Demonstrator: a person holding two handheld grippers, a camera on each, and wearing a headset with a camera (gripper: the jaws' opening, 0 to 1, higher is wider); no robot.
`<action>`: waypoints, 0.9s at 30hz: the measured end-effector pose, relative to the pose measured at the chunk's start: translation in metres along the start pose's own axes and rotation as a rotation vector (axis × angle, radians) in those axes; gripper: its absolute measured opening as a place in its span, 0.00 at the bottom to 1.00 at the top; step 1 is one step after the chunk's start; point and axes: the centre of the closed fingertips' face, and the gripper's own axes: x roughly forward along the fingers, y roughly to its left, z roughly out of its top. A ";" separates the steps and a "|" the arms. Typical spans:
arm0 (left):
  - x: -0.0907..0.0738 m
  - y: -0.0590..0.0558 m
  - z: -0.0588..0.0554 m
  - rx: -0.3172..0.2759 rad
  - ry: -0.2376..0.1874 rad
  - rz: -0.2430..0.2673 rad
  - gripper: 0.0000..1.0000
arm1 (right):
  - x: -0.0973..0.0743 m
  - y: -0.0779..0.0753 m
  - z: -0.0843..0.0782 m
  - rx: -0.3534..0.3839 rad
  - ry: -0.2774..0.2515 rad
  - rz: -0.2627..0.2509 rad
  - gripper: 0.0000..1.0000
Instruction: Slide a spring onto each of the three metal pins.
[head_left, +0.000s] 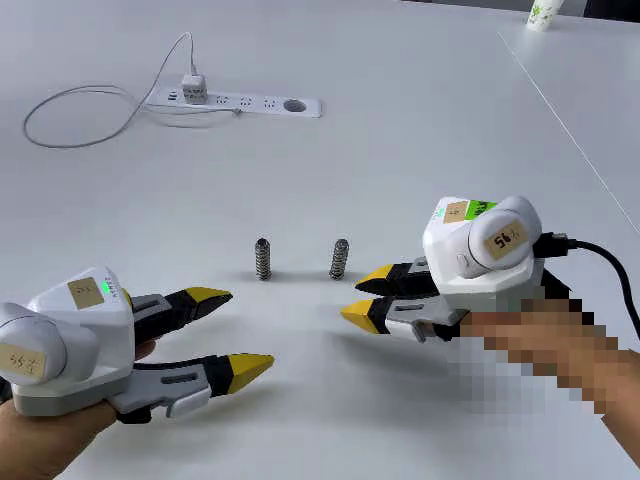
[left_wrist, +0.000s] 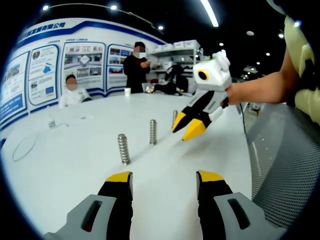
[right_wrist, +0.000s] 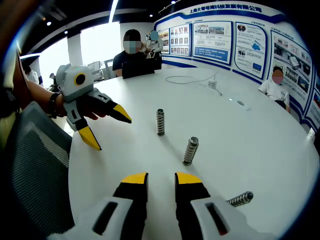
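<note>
Two upright metal pins wear grey springs, the left one (head_left: 263, 258) and the middle one (head_left: 340, 258), on the white table (head_left: 330, 170). The left gripper view shows these two (left_wrist: 123, 148) (left_wrist: 153, 132) and a third sprung pin (left_wrist: 174, 118) just behind my right gripper (left_wrist: 189, 125). In the right gripper view that third spring (right_wrist: 240, 199) sits low at the right, beside my jaws. My right gripper (head_left: 358, 298) (right_wrist: 161, 179) hovers narrowly open, holding nothing, right of the middle pin. My left gripper (head_left: 238, 332) (left_wrist: 165, 176) (right_wrist: 111, 131) stands wide open and empty, in front of the left pin.
A white power strip (head_left: 240, 102) with a charger and looped cable lies at the back left. A paper cup (head_left: 541, 14) stands far right. Several people (left_wrist: 138, 65) are at the table's far side. A mesh chair (left_wrist: 280, 165) stands beside the table.
</note>
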 end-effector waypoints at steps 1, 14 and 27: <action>0.000 0.000 0.000 -0.001 0.000 0.000 0.52 | -0.002 -0.001 -0.001 0.003 0.000 -0.003 0.22; 0.000 0.002 -0.001 -0.001 0.003 0.001 0.52 | -0.020 -0.016 -0.008 0.013 -0.008 -0.037 0.24; 0.002 0.003 -0.001 -0.002 0.008 0.003 0.54 | -0.035 -0.024 -0.015 0.026 -0.018 -0.050 0.27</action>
